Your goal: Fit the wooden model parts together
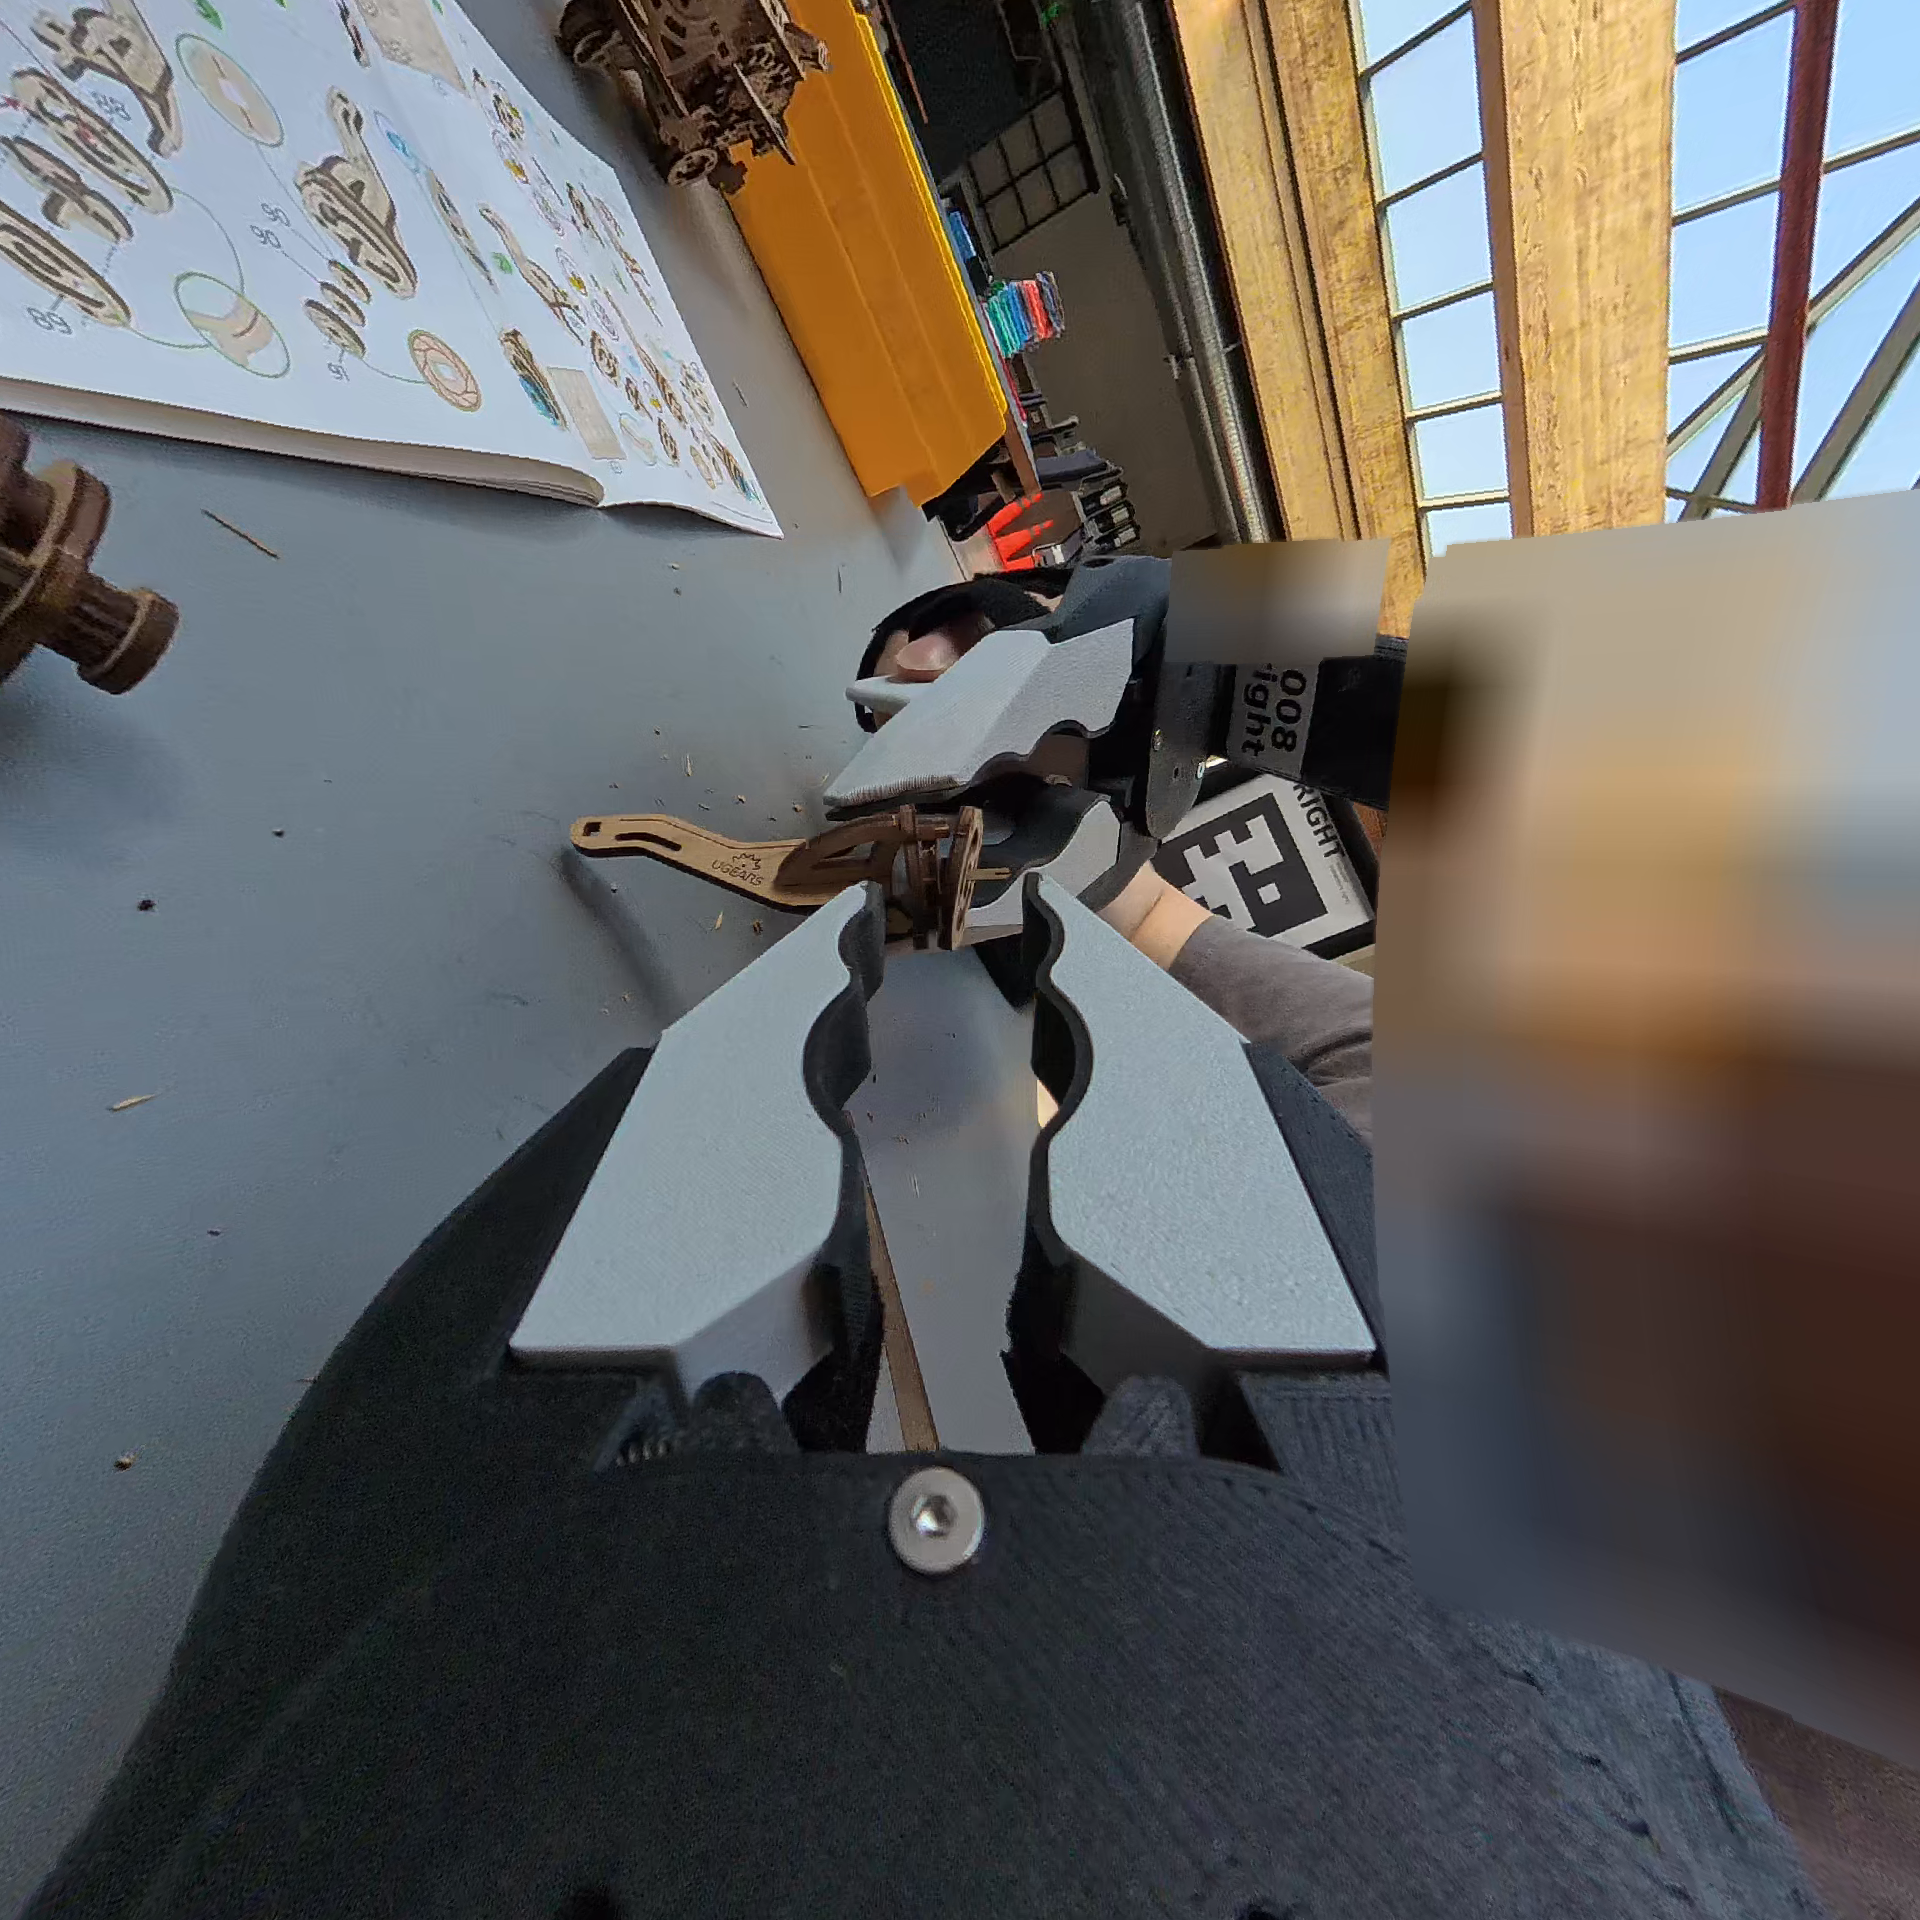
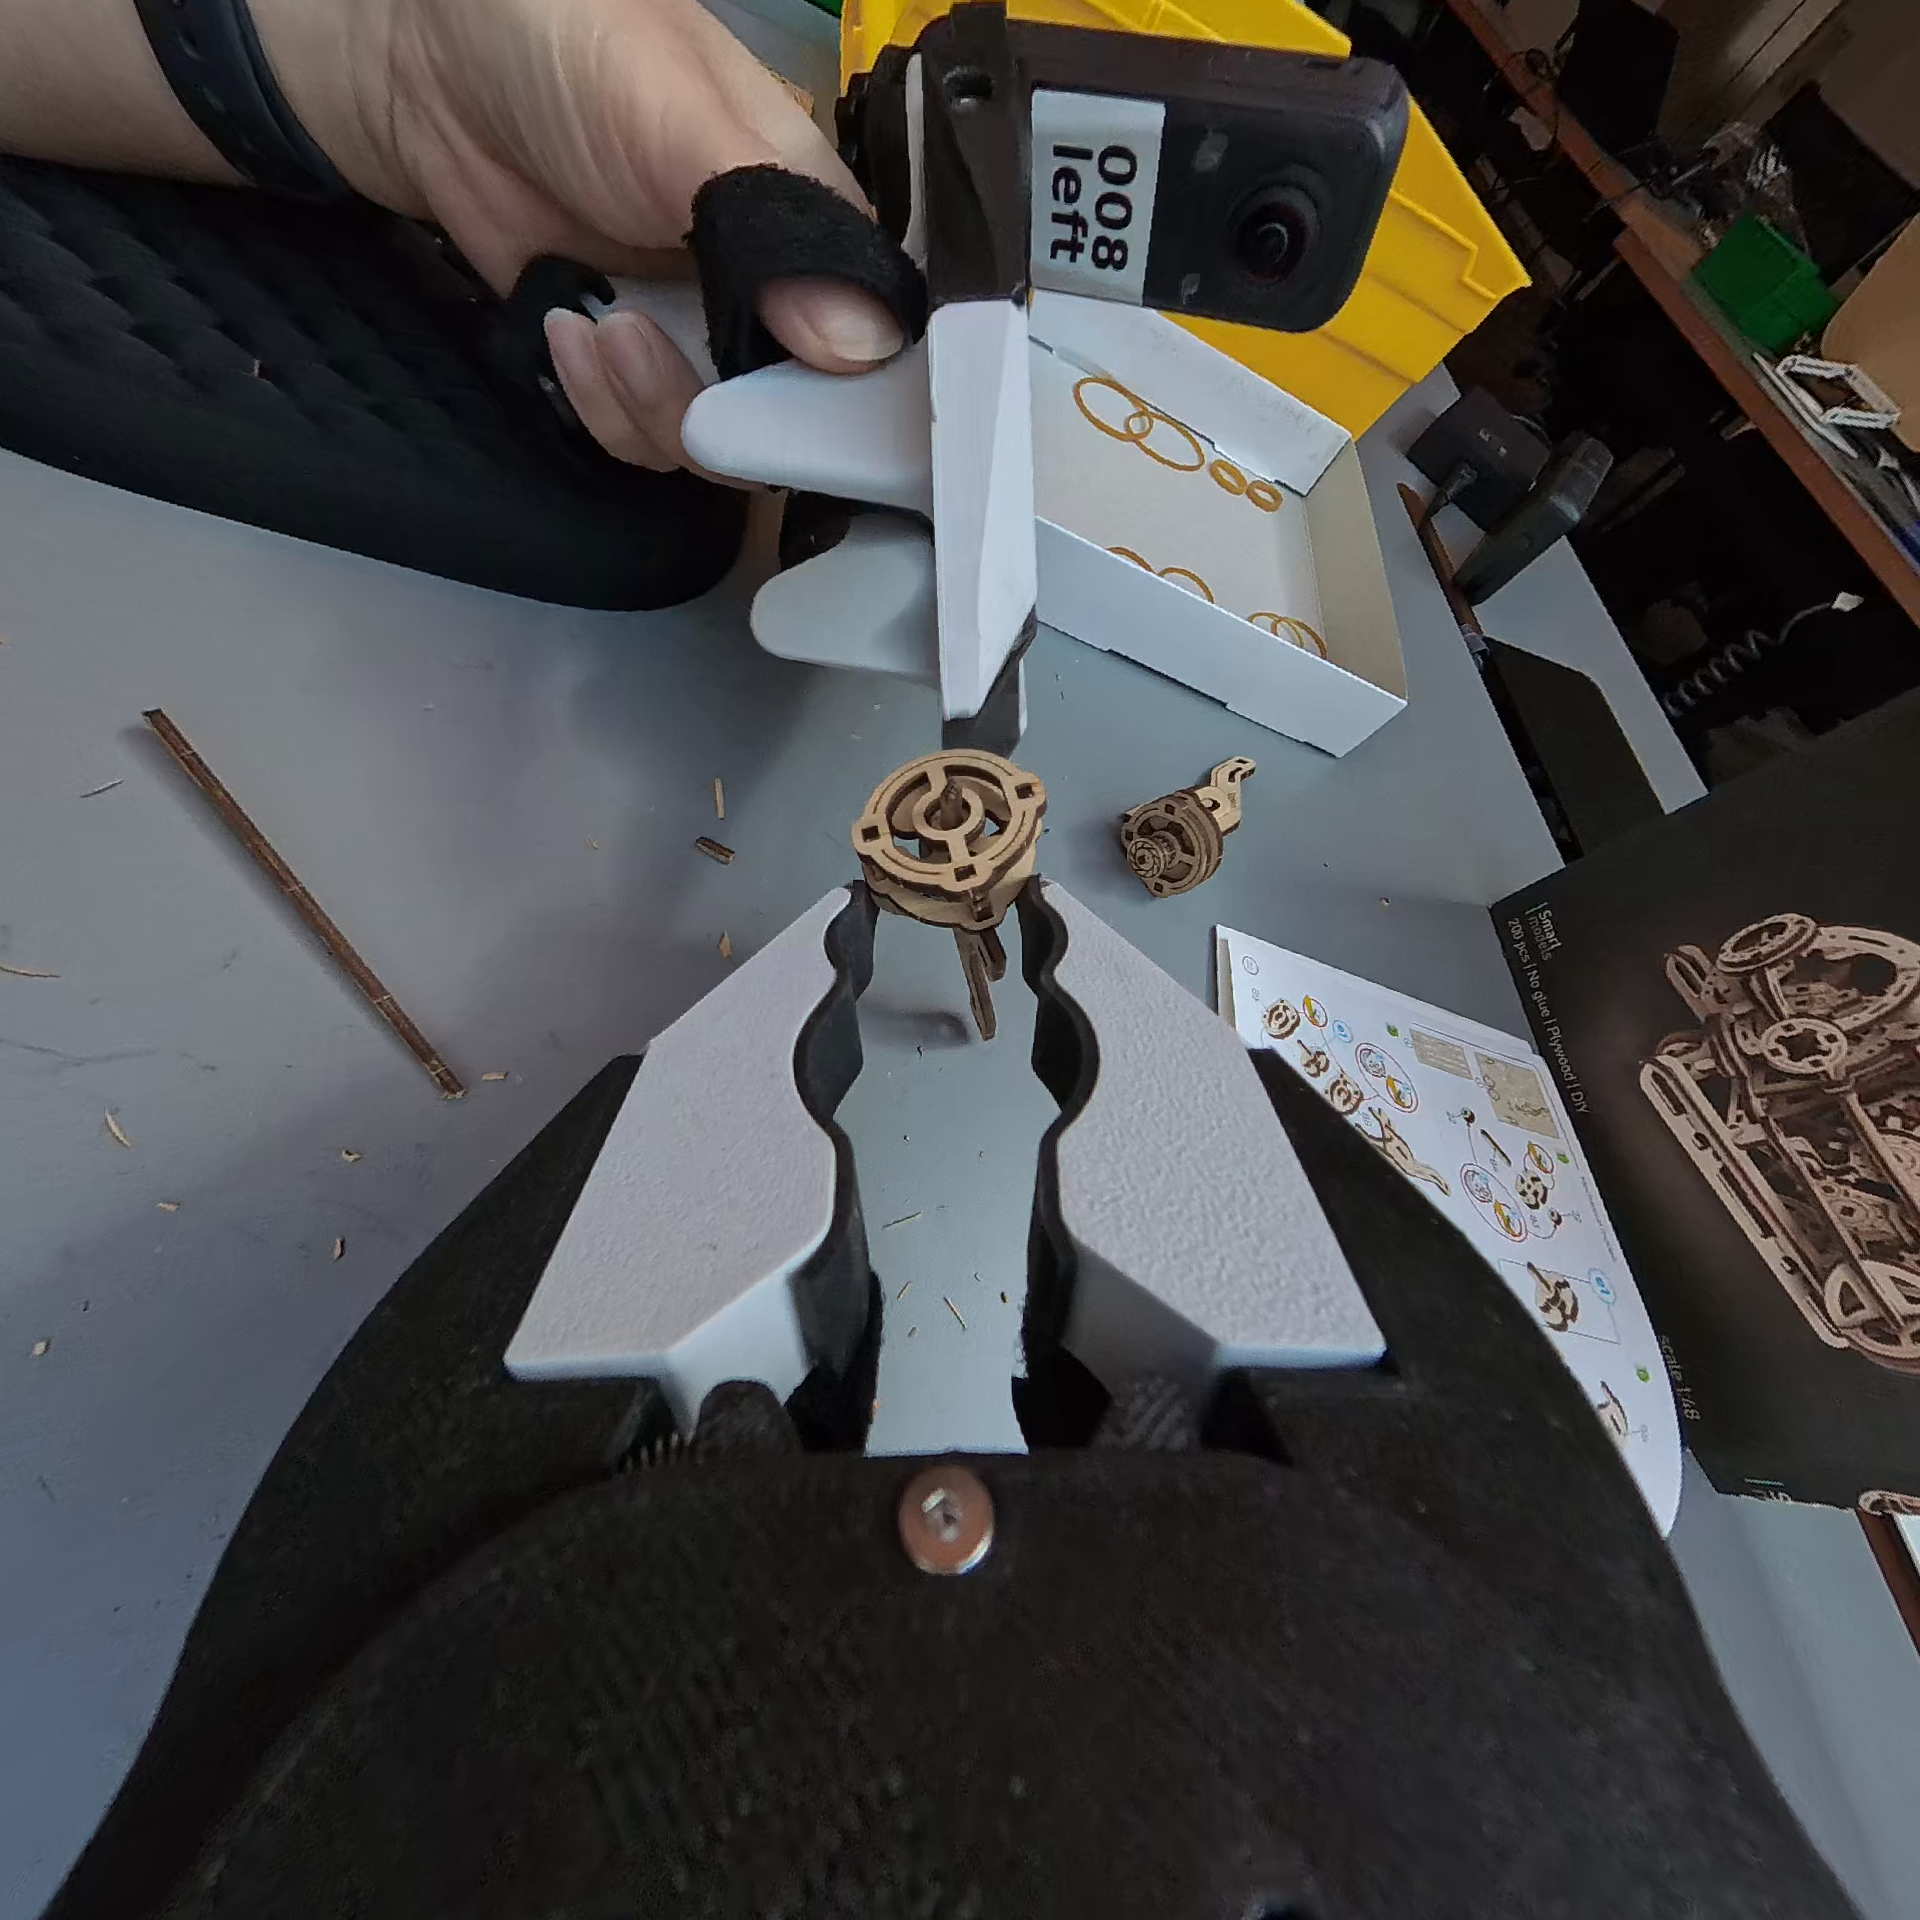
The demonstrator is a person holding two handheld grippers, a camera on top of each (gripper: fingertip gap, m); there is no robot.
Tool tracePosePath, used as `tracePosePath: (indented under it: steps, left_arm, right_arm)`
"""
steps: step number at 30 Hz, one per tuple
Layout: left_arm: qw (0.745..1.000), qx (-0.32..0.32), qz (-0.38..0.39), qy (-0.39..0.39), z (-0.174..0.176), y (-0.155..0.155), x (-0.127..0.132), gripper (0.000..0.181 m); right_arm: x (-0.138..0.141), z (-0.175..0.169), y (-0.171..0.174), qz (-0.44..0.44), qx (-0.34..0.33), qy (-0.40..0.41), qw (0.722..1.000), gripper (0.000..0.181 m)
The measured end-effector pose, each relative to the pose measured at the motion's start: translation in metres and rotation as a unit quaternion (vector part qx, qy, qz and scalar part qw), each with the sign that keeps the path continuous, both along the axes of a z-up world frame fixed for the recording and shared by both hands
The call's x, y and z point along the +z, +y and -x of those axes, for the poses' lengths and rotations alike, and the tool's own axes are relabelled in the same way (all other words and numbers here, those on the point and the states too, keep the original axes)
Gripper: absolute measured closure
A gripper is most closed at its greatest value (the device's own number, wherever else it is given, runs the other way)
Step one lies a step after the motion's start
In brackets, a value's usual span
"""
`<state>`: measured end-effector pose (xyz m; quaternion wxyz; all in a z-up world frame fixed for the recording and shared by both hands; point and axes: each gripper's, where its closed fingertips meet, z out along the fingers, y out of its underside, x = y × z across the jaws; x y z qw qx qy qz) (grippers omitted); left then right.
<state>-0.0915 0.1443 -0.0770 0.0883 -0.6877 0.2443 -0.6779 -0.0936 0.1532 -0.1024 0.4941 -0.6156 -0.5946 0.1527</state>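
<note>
My right gripper (image 2: pixel 945 899) is shut on a small round wooden assembly (image 2: pixel 948 842) and holds it above the grey table (image 2: pixel 416 727). A flat slotted wooden lever (image 1: pixel 675 844) sticks out from the assembly (image 1: pixel 925 868); in the right wrist view the lever (image 2: pixel 982 977) hangs below it. My left gripper (image 1: pixel 954 899) is open, its tips right at the assembly with nothing between them. It comes in from the far side in the right wrist view (image 2: pixel 987 722). The right gripper (image 1: pixel 925 857) shows across from it in the left wrist view.
An instruction booklet (image 1: pixel 312 260) (image 2: pixel 1455 1143), yellow bins (image 1: pixel 862 260), a built wooden model (image 1: pixel 696 83) and a geared wooden part (image 1: pixel 73 603) lie around. A white box of rubber rings (image 2: pixel 1195 540), another small wooden assembly (image 2: pixel 1179 831), a thin stick (image 2: pixel 301 904) and the dark kit box (image 2: pixel 1766 1143) are on the table. Only a small space, under 4 cm, lies between the two pairs of fingers.
</note>
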Motion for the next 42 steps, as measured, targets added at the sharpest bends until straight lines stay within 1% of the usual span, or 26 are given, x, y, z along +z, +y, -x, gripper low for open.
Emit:
tracePosePath:
  steps: [2,4,6,8,10,11,14,15,16,17,20,23,28,31,36,42]
  left_arm:
    - [0.999,0.002,-0.039,-0.006,-0.001,0.000,0.008,0.151]
    - [0.994,0.010,-0.109,0.022,0.001,0.002,0.007,0.148]
    - [0.977,0.028,-0.202,0.064,0.003,0.009,0.004,0.142]
    - [0.949,0.038,-0.300,0.086,0.003,0.011,0.009,0.129]
    - [0.909,0.040,-0.402,0.101,0.002,0.008,0.014,0.120]
    - [0.883,0.043,-0.455,0.112,0.001,0.006,0.015,0.117]
    - [0.788,0.060,-0.594,0.153,0.001,0.006,0.010,0.107]
    - [0.763,0.057,-0.624,0.159,0.000,0.003,0.009,0.112]
    - [0.749,0.052,-0.641,0.158,-0.003,-0.001,0.008,0.116]
    - [0.745,0.051,-0.646,0.155,-0.006,-0.003,0.008,0.117]
    - [0.750,0.035,-0.645,0.141,-0.008,-0.011,0.007,0.116]
    - [0.746,0.021,-0.653,0.129,-0.007,-0.017,0.008,0.132]
    - [0.741,0.020,-0.659,0.124,-0.008,-0.019,0.009,0.134]
    - [0.733,0.016,-0.669,0.122,-0.009,-0.022,0.009,0.135]
    - [0.724,0.004,-0.678,0.124,-0.009,-0.027,0.006,0.145]
    - [0.723,0.000,-0.679,0.127,-0.008,-0.027,0.005,0.144]
  right_arm:
    - [0.000,0.000,0.000,0.004,-0.002,0.001,1.000,0.154]
    - [0.002,-0.001,0.001,0.012,-0.005,0.006,1.000,0.154]
    - [0.005,-0.003,0.001,0.018,-0.009,0.014,1.000,0.154]
    - [0.007,-0.005,0.001,0.028,-0.012,0.019,0.999,0.154]
    - [0.008,-0.006,-0.001,0.033,-0.010,0.022,0.999,0.154]
    - [0.009,-0.007,-0.002,0.036,-0.006,0.021,0.999,0.154]
    - [0.012,-0.007,-0.007,0.034,0.005,0.020,0.999,0.154]
    - [0.013,-0.006,-0.010,0.035,0.010,0.020,0.999,0.154]
    - [0.013,-0.005,-0.011,0.038,0.014,0.019,0.999,0.154]
    - [0.012,-0.005,-0.013,0.040,0.019,0.017,0.999,0.154]
    - [0.007,-0.004,-0.016,0.039,0.027,0.004,0.999,0.154]
    - [0.007,-0.002,-0.018,0.033,0.033,-0.002,0.999,0.154]
    - [0.006,-0.001,-0.020,0.020,0.035,-0.016,0.999,0.154]
    - [0.004,0.000,-0.021,0.010,0.034,-0.029,0.999,0.154]
    - [0.001,0.001,-0.022,-0.008,0.032,-0.046,0.998,0.154]
    - [0.000,0.001,-0.021,-0.011,0.026,-0.050,0.998,0.154]
